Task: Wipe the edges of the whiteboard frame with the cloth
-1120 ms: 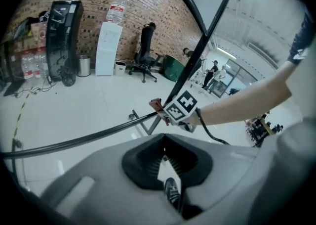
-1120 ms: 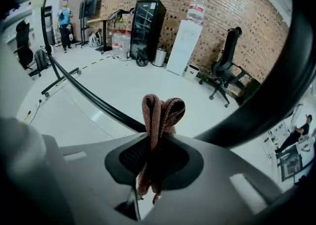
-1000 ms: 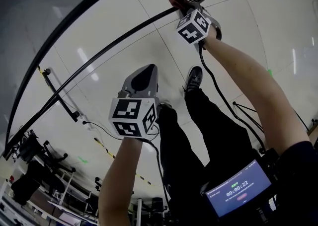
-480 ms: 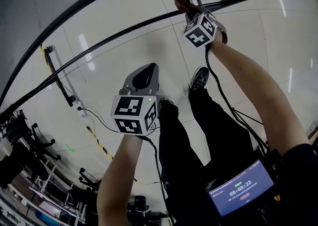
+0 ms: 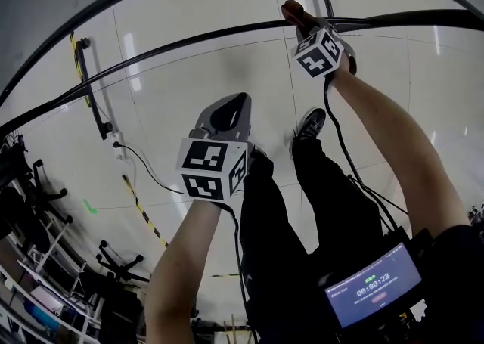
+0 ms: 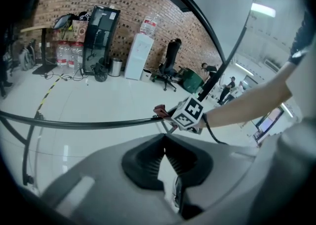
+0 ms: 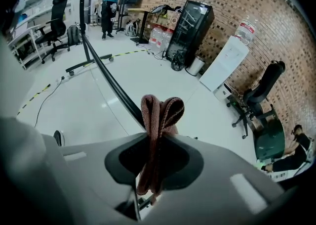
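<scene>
Two tongs are in view, one in each hand, and each carries one cube [image 5: 212,168] printed with black-and-white square markers. The left tongs [image 6: 164,142] have smooth grey shells and black ribbed pads; their jaws are pressed together with nothing between them, and they hang over the floor [image 5: 189,85], well apart from the frame. The right tongs [image 7: 157,140] are clamped on the single cloth [image 7: 159,115], a reddish-brown knitted piece folded into a double loop that bulges out above the pads. In the head view the cloth [image 5: 291,11] lies against the whiteboard frame [image 5: 189,36], a thin, black, smooth bar that the wide lens bends into an arc. The floor is glossy white tile with pale joint lines. Two legs in dark trousers stand below the arms, and one small lit screen [image 5: 368,286] sits at the lower right.
</scene>
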